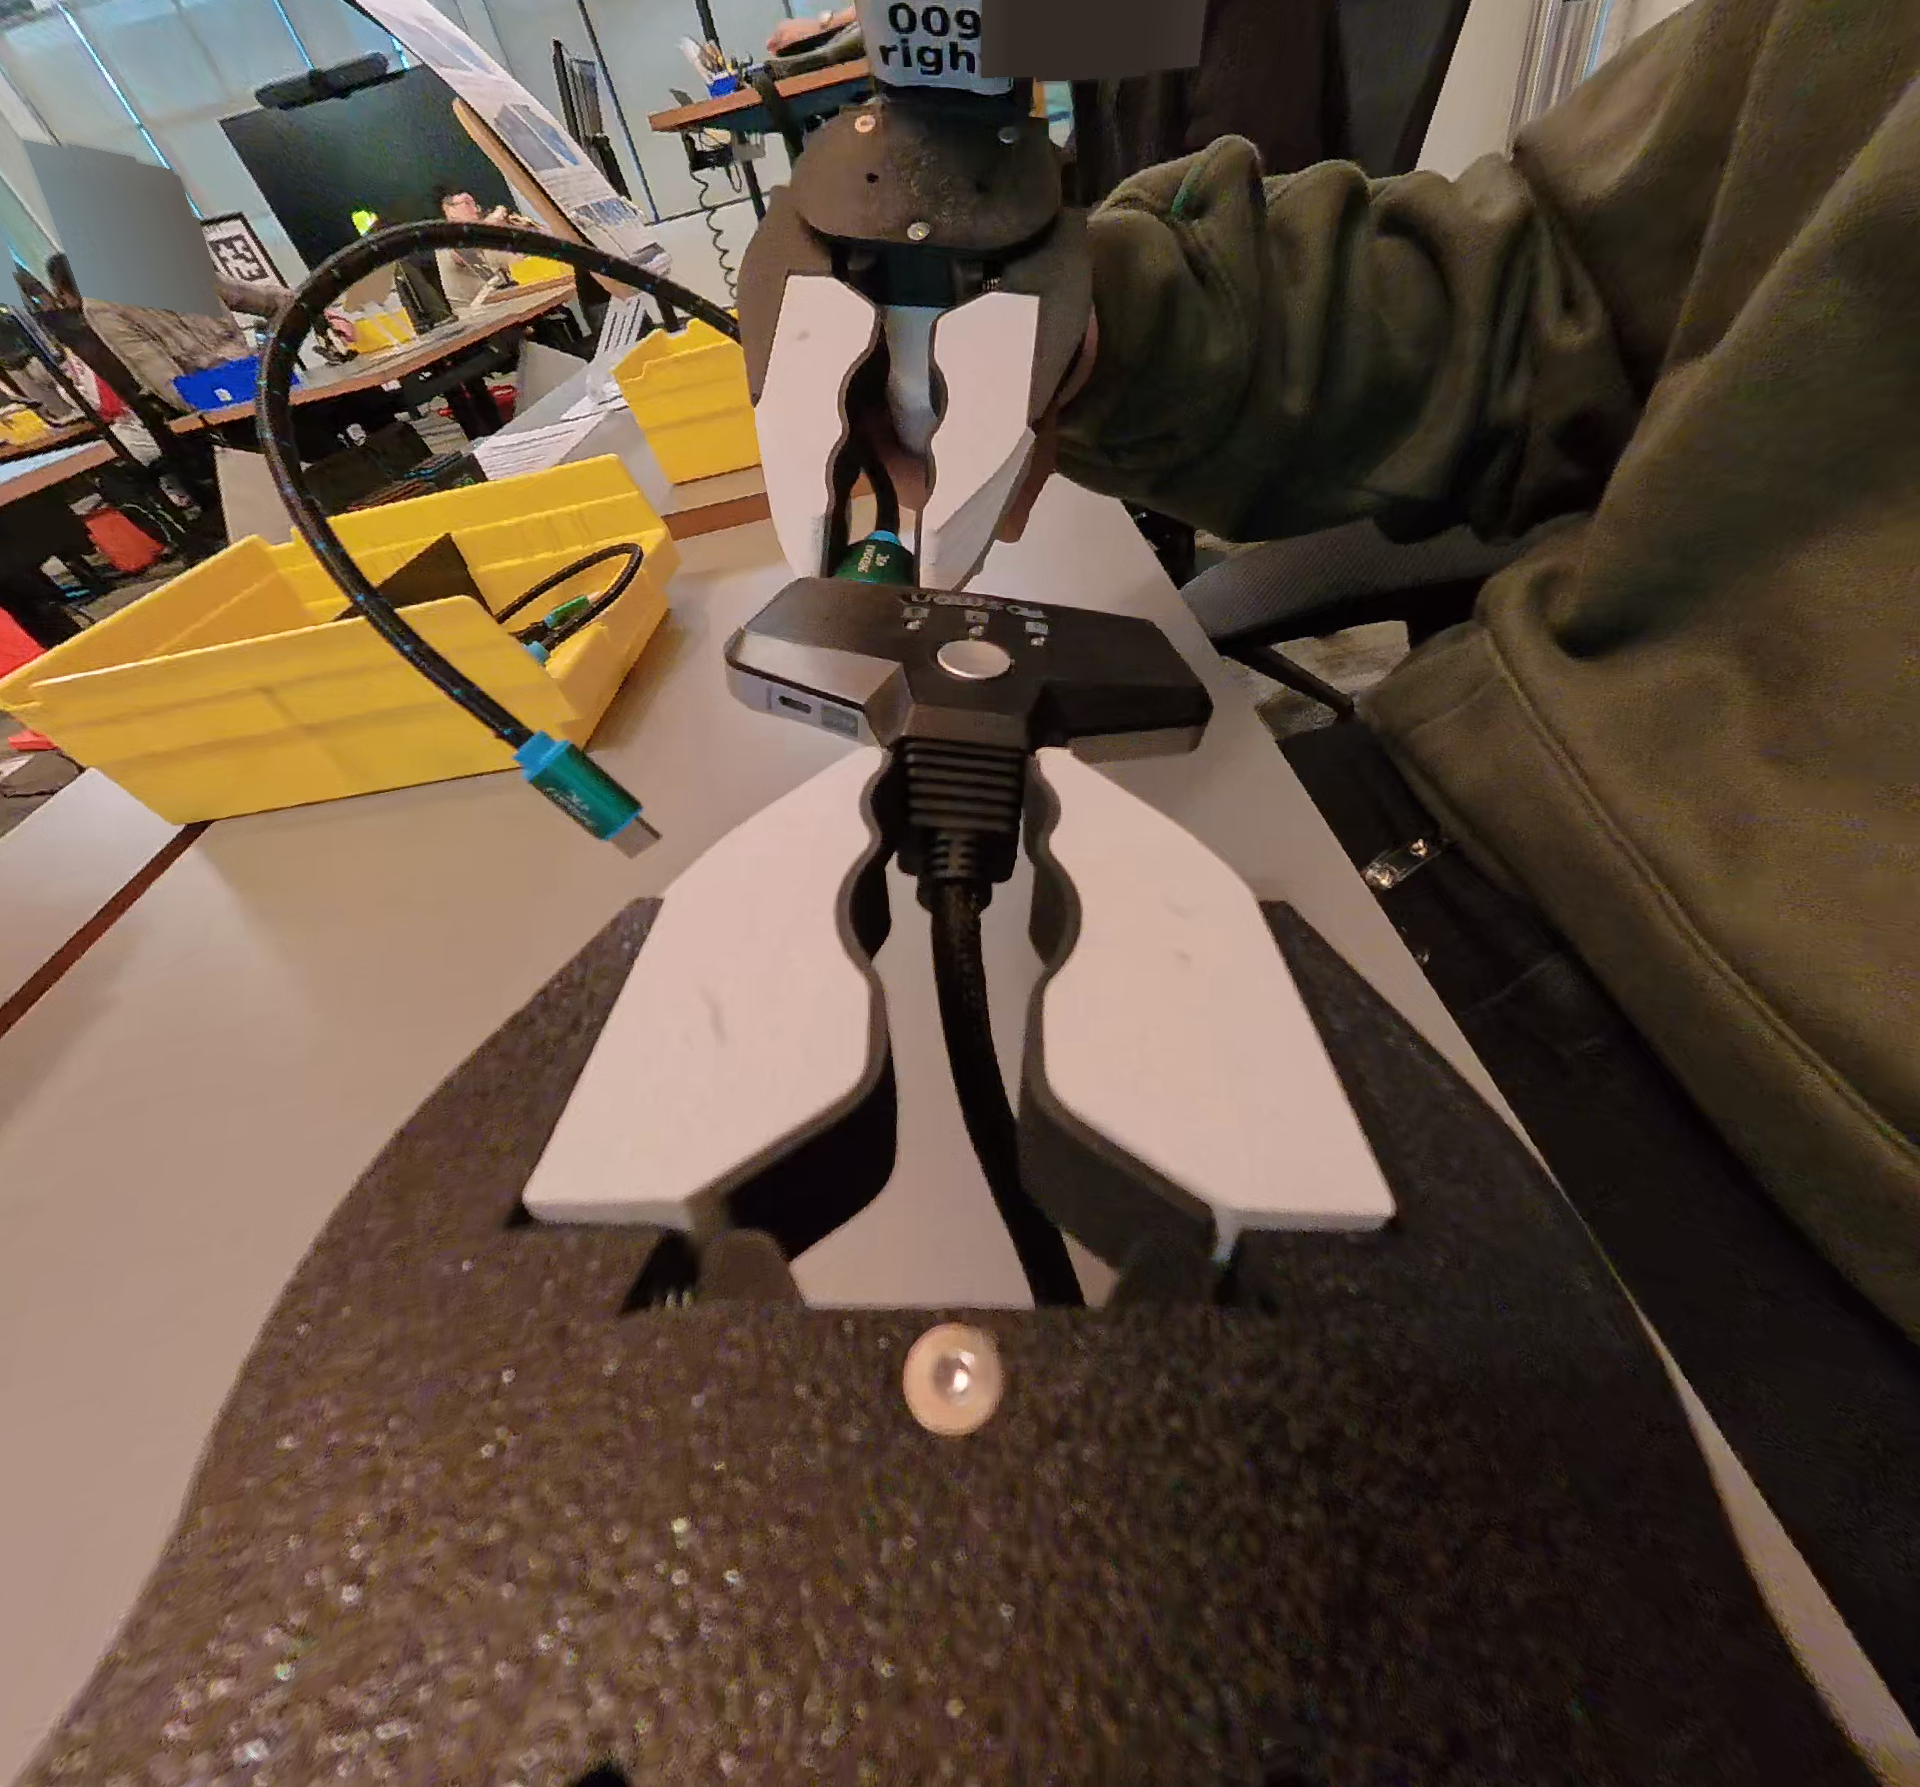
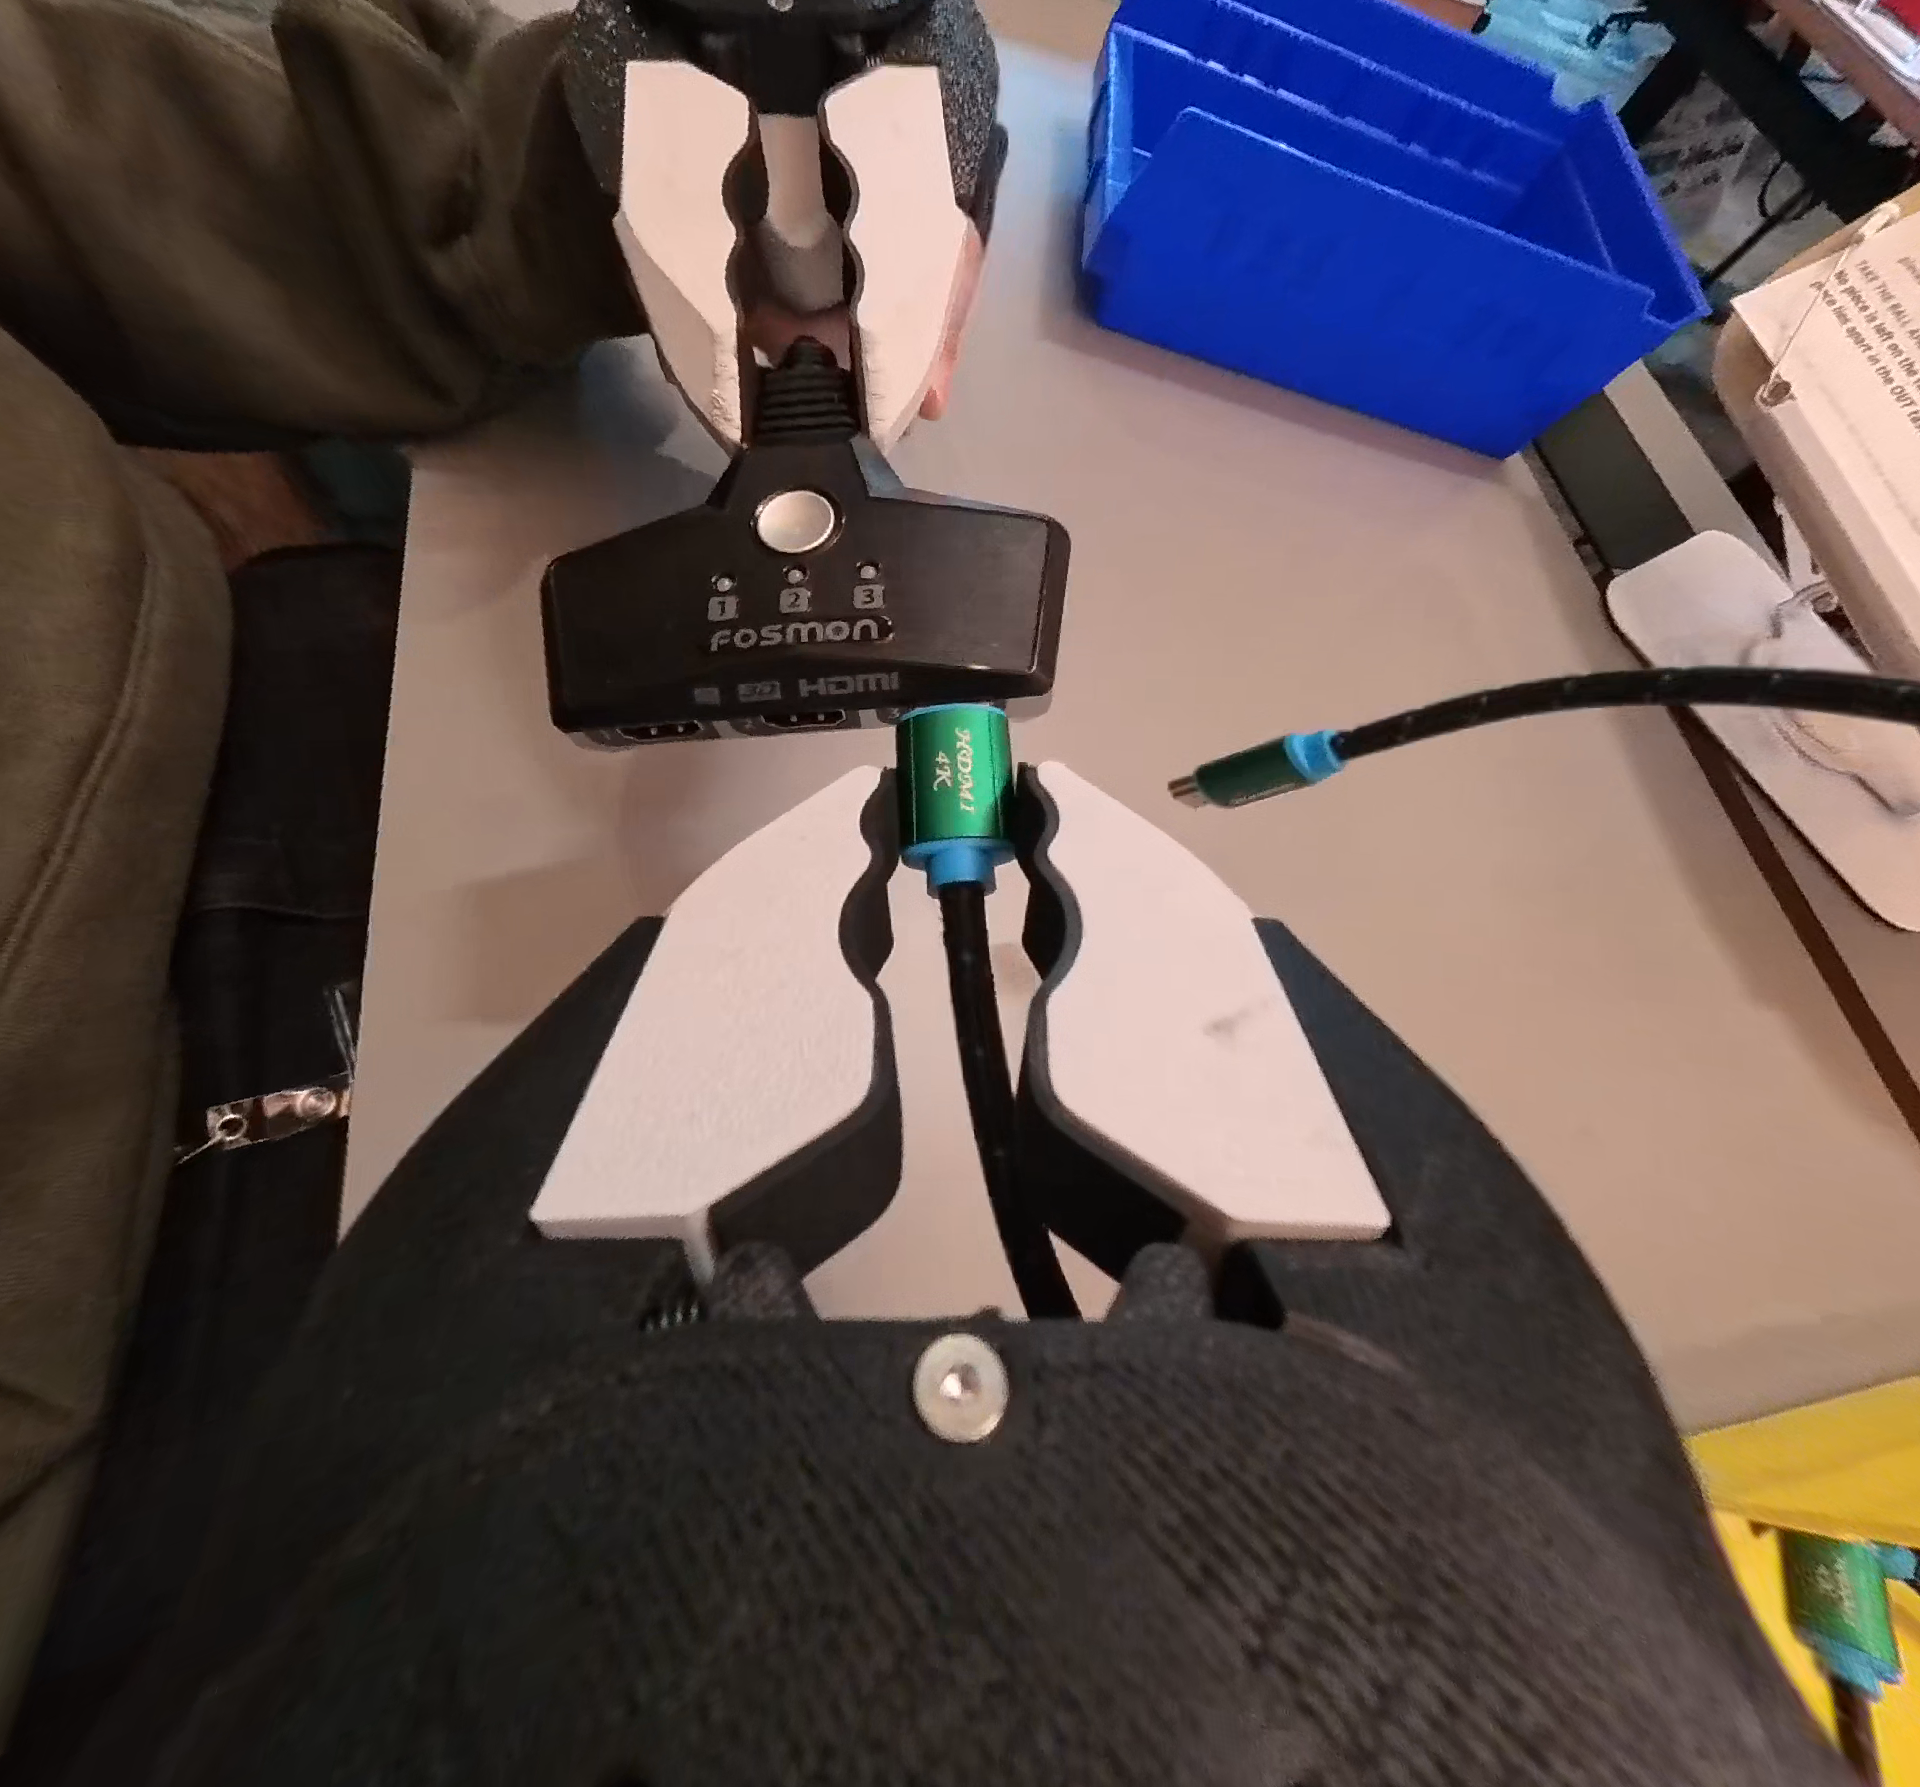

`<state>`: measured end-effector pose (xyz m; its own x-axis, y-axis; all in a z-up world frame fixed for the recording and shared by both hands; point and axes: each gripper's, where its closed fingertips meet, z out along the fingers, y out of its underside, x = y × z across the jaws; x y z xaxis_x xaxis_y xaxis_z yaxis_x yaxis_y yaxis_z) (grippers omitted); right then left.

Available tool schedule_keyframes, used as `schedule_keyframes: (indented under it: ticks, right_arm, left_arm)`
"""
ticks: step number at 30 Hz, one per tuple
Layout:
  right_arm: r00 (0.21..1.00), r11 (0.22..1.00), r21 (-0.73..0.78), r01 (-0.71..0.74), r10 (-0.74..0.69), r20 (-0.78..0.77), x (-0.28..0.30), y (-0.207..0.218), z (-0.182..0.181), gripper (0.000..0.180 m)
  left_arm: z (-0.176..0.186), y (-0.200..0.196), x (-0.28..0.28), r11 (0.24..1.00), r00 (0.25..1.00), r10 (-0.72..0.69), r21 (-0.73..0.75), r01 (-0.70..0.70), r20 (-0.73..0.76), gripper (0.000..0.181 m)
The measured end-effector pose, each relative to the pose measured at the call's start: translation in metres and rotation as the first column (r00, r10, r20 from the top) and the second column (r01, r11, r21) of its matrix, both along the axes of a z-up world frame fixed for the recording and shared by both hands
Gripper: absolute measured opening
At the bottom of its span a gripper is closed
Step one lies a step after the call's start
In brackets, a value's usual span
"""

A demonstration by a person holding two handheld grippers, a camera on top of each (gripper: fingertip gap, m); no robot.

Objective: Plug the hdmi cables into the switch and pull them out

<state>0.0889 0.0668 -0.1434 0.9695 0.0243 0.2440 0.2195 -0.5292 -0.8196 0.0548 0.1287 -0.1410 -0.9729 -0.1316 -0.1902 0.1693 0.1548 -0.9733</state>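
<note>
Hold the switch (image 2: 805, 594) steady by its ribbed neck, which your left gripper (image 1: 954, 828) is pinching. Your right gripper (image 2: 951, 802) pinches the green plug (image 2: 951, 787), sitting in the switch's third port. Move it straight, no wiggling. The switch is flat, black and T-shaped, just above the table (image 2: 1299, 906). A second plug (image 2: 1247, 776) hangs nearby.

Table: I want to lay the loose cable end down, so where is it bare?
Bare table lies right of the right gripper, below the loose plug and before the blue bin. In the left wrist view, bare between yellow bin and left gripper. Crowded around the switch.
</note>
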Motion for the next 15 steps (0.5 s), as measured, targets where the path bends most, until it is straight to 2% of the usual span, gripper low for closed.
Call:
schedule_keyframes:
  ticks: [15]
  right_arm:
    - [0.996,0.999,0.05,-0.017,0.022,-0.087,-0.0012,0.0023,0.0034,0.022]
  left_arm:
    - [0.0014,0.0023,-0.0011,0.999,1.0,-0.015,-0.049,0.014,-0.022,0.022]
